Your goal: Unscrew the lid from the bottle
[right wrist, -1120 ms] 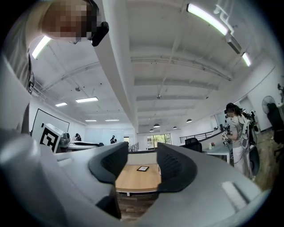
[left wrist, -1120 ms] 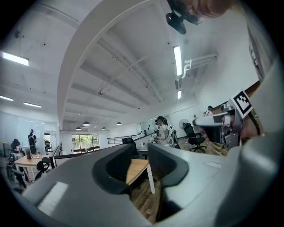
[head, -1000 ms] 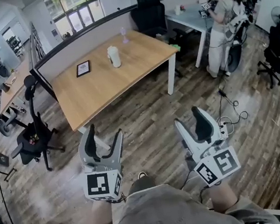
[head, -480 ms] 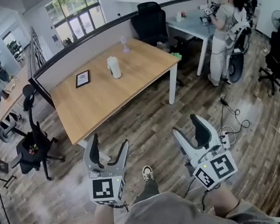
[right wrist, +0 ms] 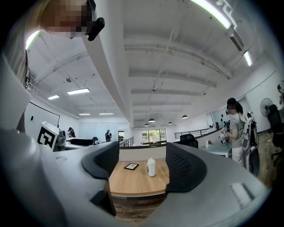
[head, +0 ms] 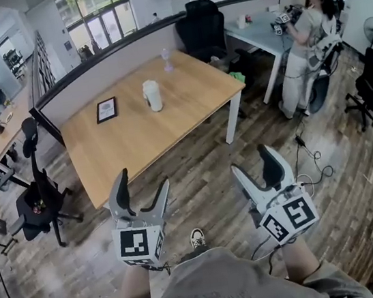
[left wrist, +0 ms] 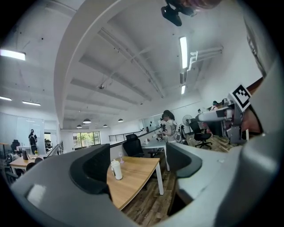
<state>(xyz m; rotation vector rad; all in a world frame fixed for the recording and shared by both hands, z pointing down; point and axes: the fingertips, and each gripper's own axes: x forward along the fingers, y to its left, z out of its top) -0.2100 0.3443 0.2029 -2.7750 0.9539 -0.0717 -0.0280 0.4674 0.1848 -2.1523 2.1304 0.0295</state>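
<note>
The left gripper [head: 143, 182] hangs short of the table [head: 144, 140], jaws wide and empty, the bottle [head: 153, 95] stands on the table's far side, lid apparently on, and the right gripper [head: 252, 163], likewise short, is opening empty, probably readying to reach.

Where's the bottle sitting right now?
In the head view, the white bottle stands upright on the wooden table, toward its far edge by the grey partition, just right of the small dark frame lying flat.

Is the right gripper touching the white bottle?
Apart. The head view shows the right gripper, jaws opening and empty, over the floor, well short of the bottle on the table.
</note>
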